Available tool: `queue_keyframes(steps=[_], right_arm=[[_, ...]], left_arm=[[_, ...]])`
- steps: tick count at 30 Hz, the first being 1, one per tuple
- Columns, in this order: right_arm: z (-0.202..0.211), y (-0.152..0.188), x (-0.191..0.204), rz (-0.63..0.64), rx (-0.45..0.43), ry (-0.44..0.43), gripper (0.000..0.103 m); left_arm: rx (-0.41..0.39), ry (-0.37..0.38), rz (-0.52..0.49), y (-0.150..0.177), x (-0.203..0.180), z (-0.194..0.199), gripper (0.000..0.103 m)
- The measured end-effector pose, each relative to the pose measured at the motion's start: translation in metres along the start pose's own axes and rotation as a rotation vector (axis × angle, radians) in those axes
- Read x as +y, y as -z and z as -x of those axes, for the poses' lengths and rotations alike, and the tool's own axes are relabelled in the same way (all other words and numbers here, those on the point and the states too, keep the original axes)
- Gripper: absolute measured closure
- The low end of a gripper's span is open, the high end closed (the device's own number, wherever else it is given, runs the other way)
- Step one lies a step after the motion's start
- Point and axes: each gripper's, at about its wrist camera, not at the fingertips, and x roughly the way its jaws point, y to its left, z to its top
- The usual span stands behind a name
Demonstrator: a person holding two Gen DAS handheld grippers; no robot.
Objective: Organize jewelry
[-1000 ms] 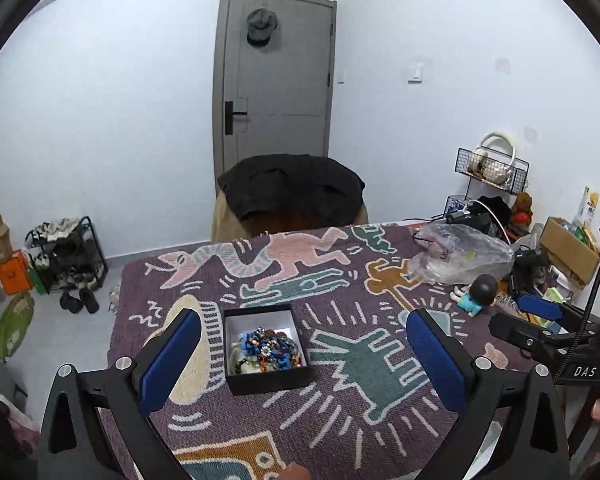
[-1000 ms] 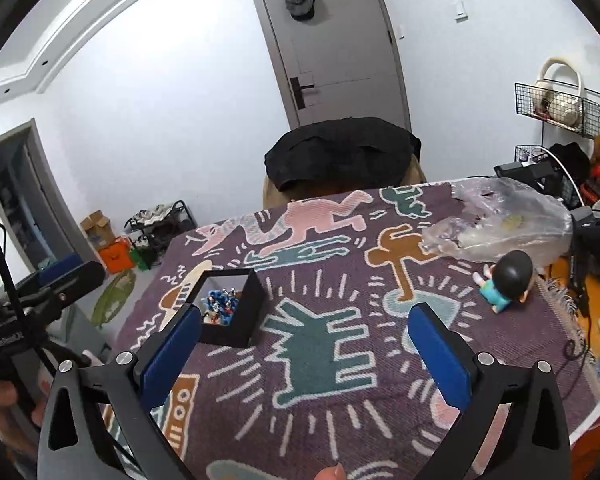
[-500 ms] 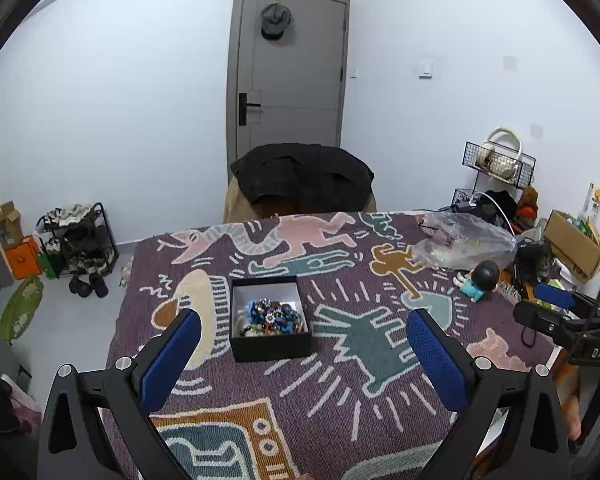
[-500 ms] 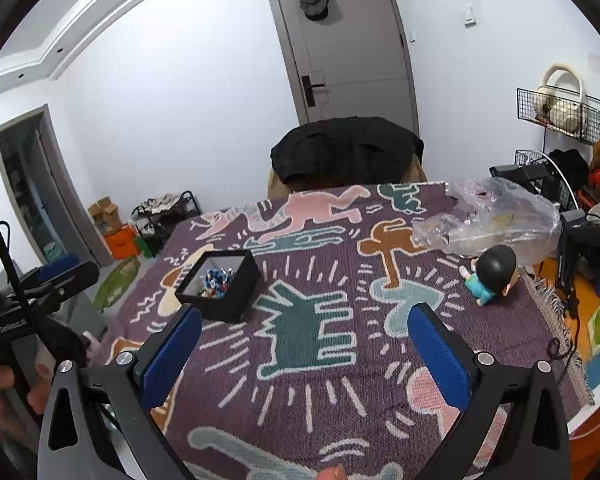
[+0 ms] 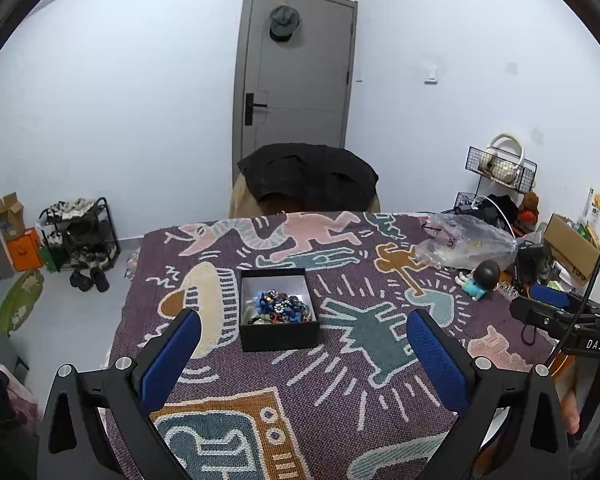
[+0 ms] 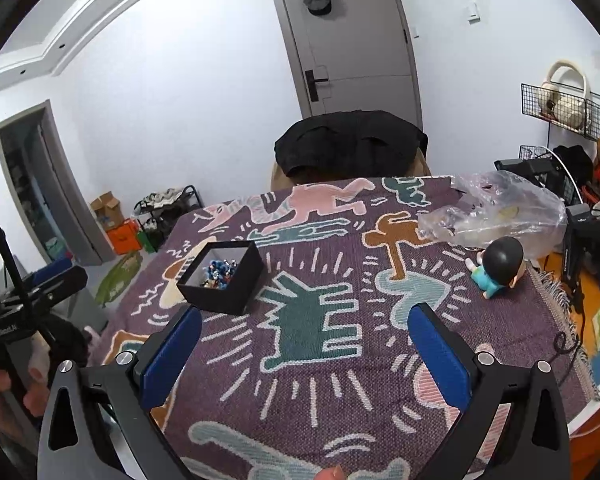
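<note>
Surface: patterned rug [image 5: 340, 380], frame centre.
Box: black box [image 5: 278, 334] of beaded jewelry [image 5: 280, 306], centre-left.
Left gripper [image 5: 304, 354]: jaws wide, empty.
Right gripper [image 6: 304, 354]: same.

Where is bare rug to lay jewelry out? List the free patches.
Free: the rug between the black box and the doll, and the near strip before both open grippers. Crowded: the far right corner, with the plastic bag and the doll.

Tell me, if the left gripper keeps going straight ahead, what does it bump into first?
Probably the black box of beaded jewelry: it sits just ahead between the open left gripper fingers, though depth is unclear.
</note>
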Motion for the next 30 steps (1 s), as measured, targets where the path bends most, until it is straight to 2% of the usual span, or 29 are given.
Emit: queue_keyframes(steps=[30], right_arm=[[-0.0034,0.0021,-0.0013,-0.022,0.006,0.001,0.000]], left_arm=[[-0.007,-0.006,0.003,-0.0006,0.0049,0.0030,0.000]])
